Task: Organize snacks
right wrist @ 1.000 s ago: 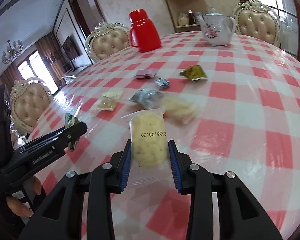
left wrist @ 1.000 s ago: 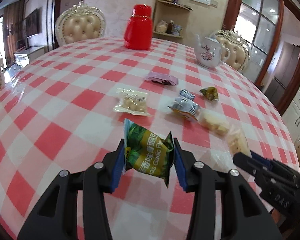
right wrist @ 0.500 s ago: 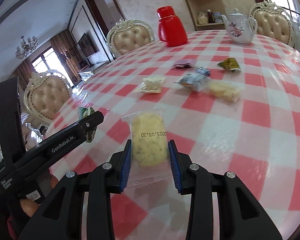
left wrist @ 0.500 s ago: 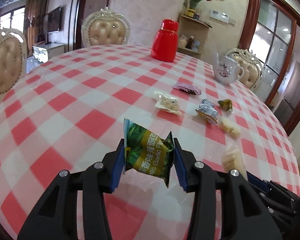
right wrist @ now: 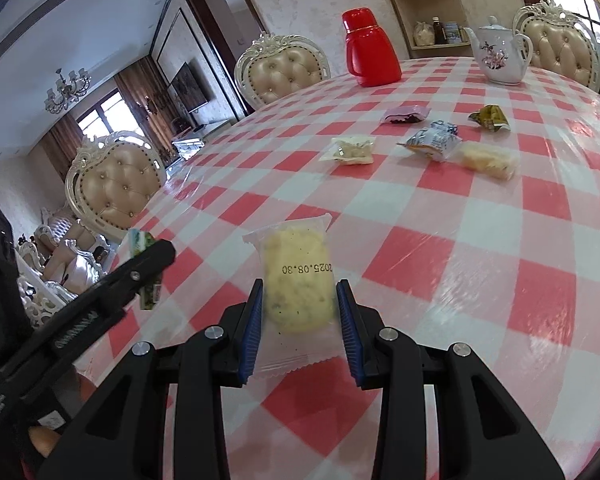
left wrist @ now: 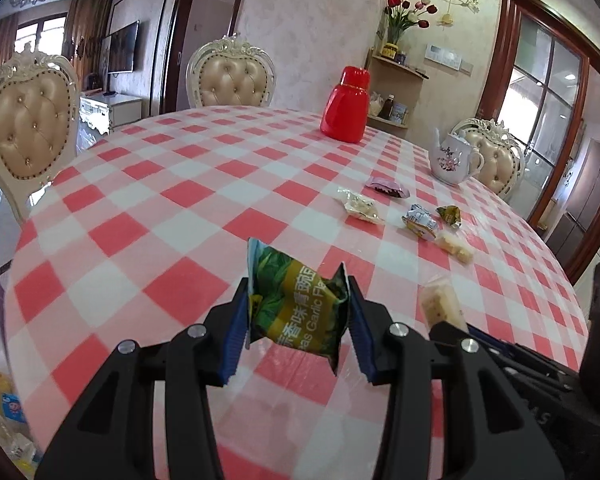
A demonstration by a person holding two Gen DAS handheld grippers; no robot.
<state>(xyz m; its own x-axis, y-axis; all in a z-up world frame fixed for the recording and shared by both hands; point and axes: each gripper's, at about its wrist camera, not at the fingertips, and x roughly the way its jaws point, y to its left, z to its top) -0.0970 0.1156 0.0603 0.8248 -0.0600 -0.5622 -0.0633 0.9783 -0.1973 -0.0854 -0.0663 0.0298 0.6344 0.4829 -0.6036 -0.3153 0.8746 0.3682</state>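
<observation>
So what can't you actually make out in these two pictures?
- Green snack packet, left view: its printed name is cut off by the left gripper fingers.
- Clear-wrapped cake, right view: no brand shows, only a date.
- Bag, left view: cropped by the edge; contents blurred.
- Shelf jars: too small to read.

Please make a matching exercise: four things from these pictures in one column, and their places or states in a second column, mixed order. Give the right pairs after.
Things:
1. green packet
2. clear packet
3. red flask
4. purple packet

Places or states:
A. lying loose on the table
B. held in the right hand-held gripper
C. standing upright at the far side of the table
D. held in the left hand-held gripper

Pairs: 1-D, 2-B, 3-C, 4-A
</observation>
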